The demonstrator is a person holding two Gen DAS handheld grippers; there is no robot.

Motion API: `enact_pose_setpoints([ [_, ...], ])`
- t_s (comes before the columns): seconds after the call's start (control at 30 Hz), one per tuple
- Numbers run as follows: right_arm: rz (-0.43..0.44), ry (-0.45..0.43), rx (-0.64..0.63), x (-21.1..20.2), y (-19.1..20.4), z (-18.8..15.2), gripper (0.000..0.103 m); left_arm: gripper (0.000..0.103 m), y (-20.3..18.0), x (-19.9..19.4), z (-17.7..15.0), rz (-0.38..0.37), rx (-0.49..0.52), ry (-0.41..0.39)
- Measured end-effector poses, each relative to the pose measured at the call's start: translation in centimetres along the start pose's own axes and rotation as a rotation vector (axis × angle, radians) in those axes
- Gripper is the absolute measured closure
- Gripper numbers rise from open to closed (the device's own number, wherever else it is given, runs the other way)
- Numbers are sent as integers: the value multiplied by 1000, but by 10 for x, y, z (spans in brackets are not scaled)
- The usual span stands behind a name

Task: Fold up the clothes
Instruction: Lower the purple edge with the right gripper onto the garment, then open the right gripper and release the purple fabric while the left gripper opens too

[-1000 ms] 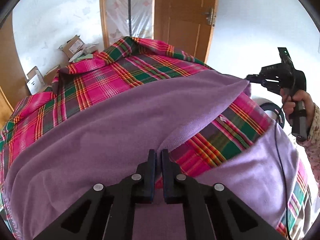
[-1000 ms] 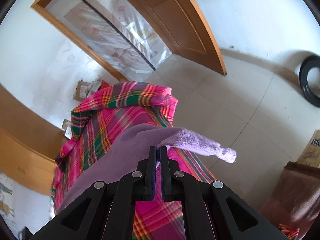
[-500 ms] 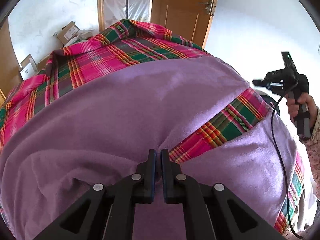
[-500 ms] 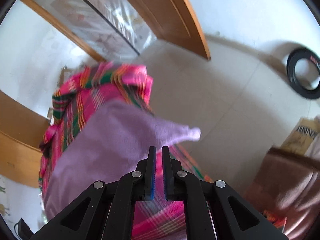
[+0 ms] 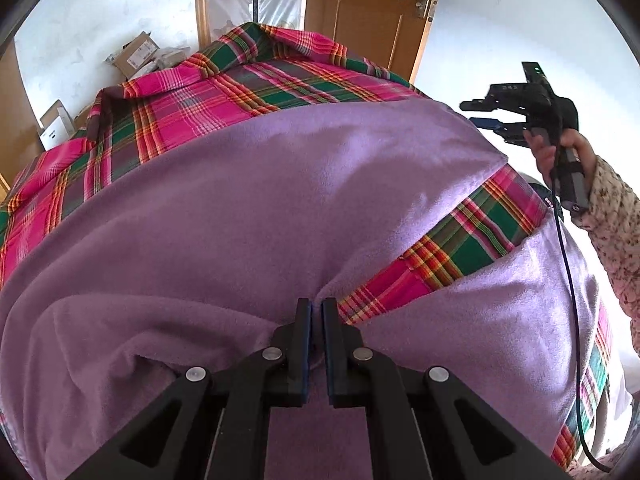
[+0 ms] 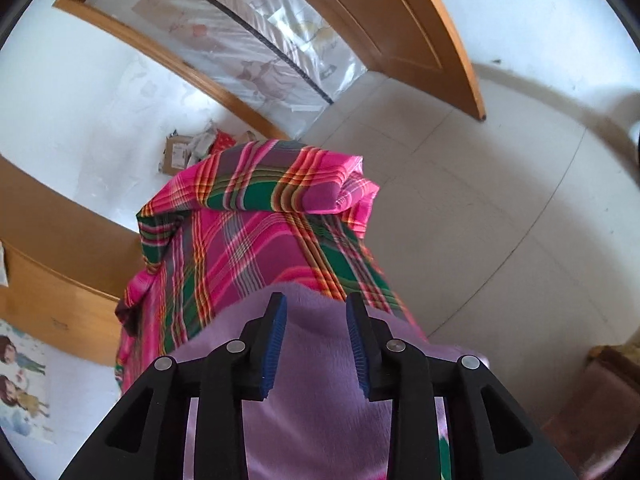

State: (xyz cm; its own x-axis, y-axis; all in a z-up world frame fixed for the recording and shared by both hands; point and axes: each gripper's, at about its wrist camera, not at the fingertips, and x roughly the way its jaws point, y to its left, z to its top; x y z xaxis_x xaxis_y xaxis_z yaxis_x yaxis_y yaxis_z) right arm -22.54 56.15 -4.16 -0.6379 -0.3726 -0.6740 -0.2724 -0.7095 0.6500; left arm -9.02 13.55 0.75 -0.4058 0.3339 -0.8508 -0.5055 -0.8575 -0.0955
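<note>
1. At nine o'clock in my left wrist view, cardboard boxes (image 5: 134, 54) lie against the white wall, beyond the far edge of the plaid cloth (image 5: 208, 92)
2. The purple fleece garment (image 5: 248, 216) fills the middle of that view, spread over the plaid cloth, which shows pink, green and orange above it from ten to one o'clock
3. My left gripper (image 5: 316, 312) sits at six o'clock, its jaws pressed nearly together on a pinch of the purple fleece, right where a fold edge meets a diagonal strip of plaid
4. At two o'clock my right hand (image 5: 558, 152) holds the right gripper (image 5: 480, 114) in the air, beyond the fleece's right corner, a black cable (image 5: 570, 280) trailing down from it
5. In my right wrist view the right gripper (image 6: 316, 344) has its jaws spread wide with nothing between them; the blue fingers (image 6: 274, 344) frame the fleece (image 6: 320, 400) lying below
6. Past the fleece, at twelve o'clock, the plaid cloth (image 6: 248, 248) runs away toward a wooden door (image 6: 400, 24) standing open over the pale tile floor (image 6: 500, 208)
</note>
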Motion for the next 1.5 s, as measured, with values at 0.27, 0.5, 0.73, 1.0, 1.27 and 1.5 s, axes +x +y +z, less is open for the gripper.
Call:
enact_pose_setpoints([
  [0.27,43,37,43,20,1,6,86,97,0,1,1,3,-2,7],
  [0.5,-60,-63,-40,8,25,12,98,97,-1,0,1,1,-6,8],
  [0.73,-154,-46,-33,27,28,16,94,96,0,-1,1,-8,-12,6],
  [1.0,-228,-58,-87,6,33,0,82,93,4,-1,4,-36,-49,4],
  [1.27,-221,-124,-327,-45,90,-51,76,82,13,-28,1,-127,-110,-61],
  [1.5,-88,-117,-498,-87,148,-114,76,81,42,-79,-14,-98,-193,-168],
])
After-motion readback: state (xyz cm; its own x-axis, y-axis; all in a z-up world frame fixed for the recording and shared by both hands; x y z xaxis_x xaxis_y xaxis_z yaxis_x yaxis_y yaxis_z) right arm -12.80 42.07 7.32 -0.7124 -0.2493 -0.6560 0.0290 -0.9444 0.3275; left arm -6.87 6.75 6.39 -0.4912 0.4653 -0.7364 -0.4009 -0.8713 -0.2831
